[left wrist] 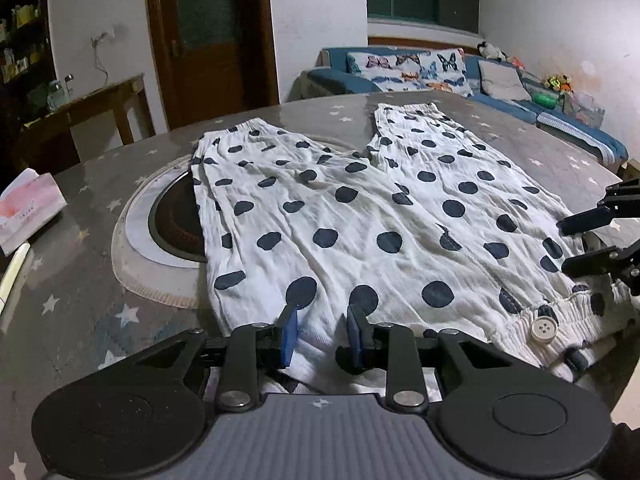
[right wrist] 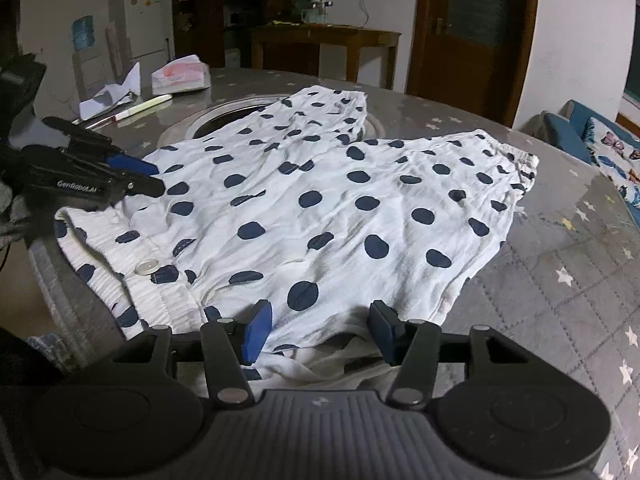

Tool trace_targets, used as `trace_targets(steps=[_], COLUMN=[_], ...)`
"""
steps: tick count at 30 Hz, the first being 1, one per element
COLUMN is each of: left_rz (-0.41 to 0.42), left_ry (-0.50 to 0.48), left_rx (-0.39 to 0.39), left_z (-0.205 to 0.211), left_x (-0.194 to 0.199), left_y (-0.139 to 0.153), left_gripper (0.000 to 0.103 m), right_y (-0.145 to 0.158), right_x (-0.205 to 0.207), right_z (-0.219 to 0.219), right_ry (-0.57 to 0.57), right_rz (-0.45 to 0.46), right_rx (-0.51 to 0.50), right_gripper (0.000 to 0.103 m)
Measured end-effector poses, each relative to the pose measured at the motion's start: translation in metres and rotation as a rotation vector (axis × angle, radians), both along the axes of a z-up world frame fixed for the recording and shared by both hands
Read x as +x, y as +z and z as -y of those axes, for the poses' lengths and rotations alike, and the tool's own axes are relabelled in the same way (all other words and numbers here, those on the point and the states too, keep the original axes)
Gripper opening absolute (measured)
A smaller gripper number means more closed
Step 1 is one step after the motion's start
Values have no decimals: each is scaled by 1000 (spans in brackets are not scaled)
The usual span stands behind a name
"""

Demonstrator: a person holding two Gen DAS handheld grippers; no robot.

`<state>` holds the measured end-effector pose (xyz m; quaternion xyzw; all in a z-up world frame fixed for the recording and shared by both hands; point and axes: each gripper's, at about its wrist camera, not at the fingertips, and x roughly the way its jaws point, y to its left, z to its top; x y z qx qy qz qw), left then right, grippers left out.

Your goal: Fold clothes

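The white cotton trousers with navy polka dots (left wrist: pixel 360 216) lie spread flat on the grey star-print tabletop (left wrist: pixel 80 300), waistband nearest both grippers' fingers. Left gripper (left wrist: pixel 322 330) and right gripper (right wrist: pixel 320 330) gape, holding nothing, apparently poised to pinch the waistband.

Desk (left wrist: pixel 92 320): round, grey cloth with white stars under a glossy cover. On it: white trousers with dark dots (left wrist: pixel 360 216), spread flat across a round inset hob (left wrist: pixel 176 224); tissue pack (left wrist: pixel 28 208) and pen (right wrist: pixel 144 105) near the edge, crumpled paper (right wrist: pixel 108 98) beside them.
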<state>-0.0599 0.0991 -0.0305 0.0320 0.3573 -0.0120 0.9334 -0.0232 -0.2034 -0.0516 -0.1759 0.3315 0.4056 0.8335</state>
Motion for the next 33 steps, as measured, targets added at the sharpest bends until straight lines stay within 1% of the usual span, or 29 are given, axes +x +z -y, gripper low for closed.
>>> trace_targets(steps=[3,6,8,12,16,19,21,25,28,31,33], left_rz=[-16,3,13,23,-1,-29,-31,-37,-41,-42,-48], left_ry=[-3,10,19,41,82,106,115,134,148,172,184], left_rx=[-19,-35,-39,-37,-27,-25,-23,-20,-16,2,-2], left_z=[-4,-8,-10,-15,-23,-32,-35,-42,-47,-51,-53], left_x=[9,22,32,55,72,77,77,76,76,75,75], left_y=[7,16,19,20,10,2,0,-3,-6,-5,-3], left_gripper=[38,42,44,44,44,44,44,44,45,44,44], right_y=[7,17,23,26,21,13,8,-3,-7,-6,-4], right_x=[4,15,25,56,89,109,120,134,137,142,145], right_z=[-2,-3,-5,-15,-27,-33,-35,-33,-25,-16,-11], right_ry=[18,18,10,-20,-53,-71,-85,-110,-129,-162,-171], right_rz=[-9,-5,5,24,14,11,0,-15,-12,-12,-13], right_rx=[-2,23,38,52,66,55,51,40,40,29,30], right_gripper=[61,62,62,62,62,62,62,62,62,62,62])
